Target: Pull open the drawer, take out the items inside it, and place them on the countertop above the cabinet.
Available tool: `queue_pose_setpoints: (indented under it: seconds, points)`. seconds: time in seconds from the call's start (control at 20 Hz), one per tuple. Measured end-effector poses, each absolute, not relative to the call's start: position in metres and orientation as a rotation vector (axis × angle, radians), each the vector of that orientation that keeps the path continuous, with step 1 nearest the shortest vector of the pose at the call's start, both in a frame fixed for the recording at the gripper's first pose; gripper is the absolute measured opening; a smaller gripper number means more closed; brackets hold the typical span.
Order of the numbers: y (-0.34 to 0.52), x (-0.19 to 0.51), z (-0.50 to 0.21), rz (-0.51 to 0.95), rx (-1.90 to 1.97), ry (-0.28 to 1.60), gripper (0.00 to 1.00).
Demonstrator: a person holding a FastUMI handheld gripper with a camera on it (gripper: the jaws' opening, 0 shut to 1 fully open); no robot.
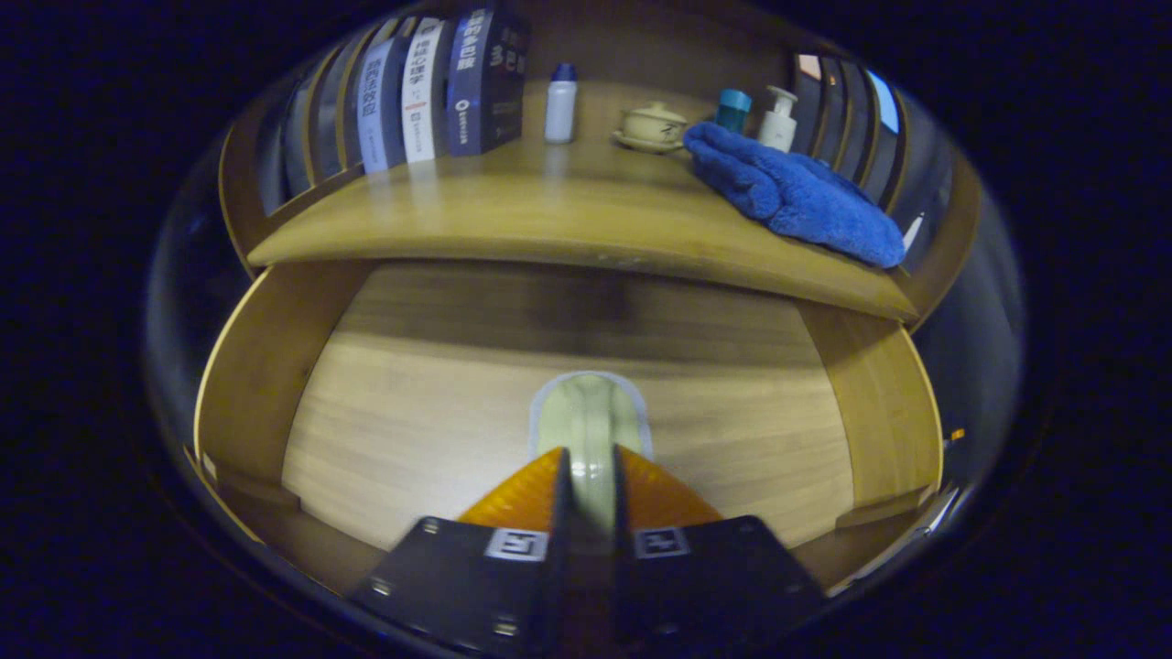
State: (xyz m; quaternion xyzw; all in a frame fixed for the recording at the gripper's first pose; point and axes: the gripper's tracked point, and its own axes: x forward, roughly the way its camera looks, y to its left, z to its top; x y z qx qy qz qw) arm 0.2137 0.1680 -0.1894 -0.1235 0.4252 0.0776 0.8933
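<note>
Gripper view: drawer (pixel 275 366) is seen pulled open, wood floor and side walls lit from above. Gripper (pixel 591 476) sits low over the drawer floor at 6 o'clock. Jaws narrow, closed to a slim gap with a pale green-cream object (pixel 591 421) pinched between the fingers (pixel 522 494); both fingers appear pressed on its sides. Object is rounded at the far end w/ a lighter rim, sticks out past the fingertips toward 12 o'clock. Exact type can't be told; looks like a small ceramic or plastic piece seen edge-on. Whether it's touching the drawer floor or just above it can't be told. Rest of drawer floor around it shows bare wood.

Tabletop (pixel 568 210) is seen above the drawer, at 12 o'clock from the gripper, well beyond the fingers. On it, from 10 to 2 o'clock:
- row of books (pixel 430 91), upright, at 11 o'clock, against the back
- white bottle w/ blue cap (pixel 560 102), upright, just right of the books
- cream lidded cup on saucer (pixel 652 126), right of the bottle, near 12–1 o'clock
- blue towel (pixel 792 192), crumpled, lying from the cup's side out toward the tabletop's right front edge at 2 o'clock
- teal-capped container (pixel 732 108) and white pump bottle (pixel 778 119), both upright behind the towel

More upright book spines (pixel 851 119) are seen at far right, past the pump bottle.
</note>
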Motion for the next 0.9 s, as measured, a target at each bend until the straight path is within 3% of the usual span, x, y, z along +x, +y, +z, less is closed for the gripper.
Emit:
queue_pose_setpoints:
  seconds: [0.05, 0.6, 0.9]
  points:
    - [0.164, 0.214, -0.188, 0.152, -0.274, 0.870, 0.18]
    - [0.176, 0.222, -0.071, 0.177, -0.187, 0.520, 0.18]
    - [0.184, 0.253, -0.054, 0.166, -0.210, 0.517, 0.18]
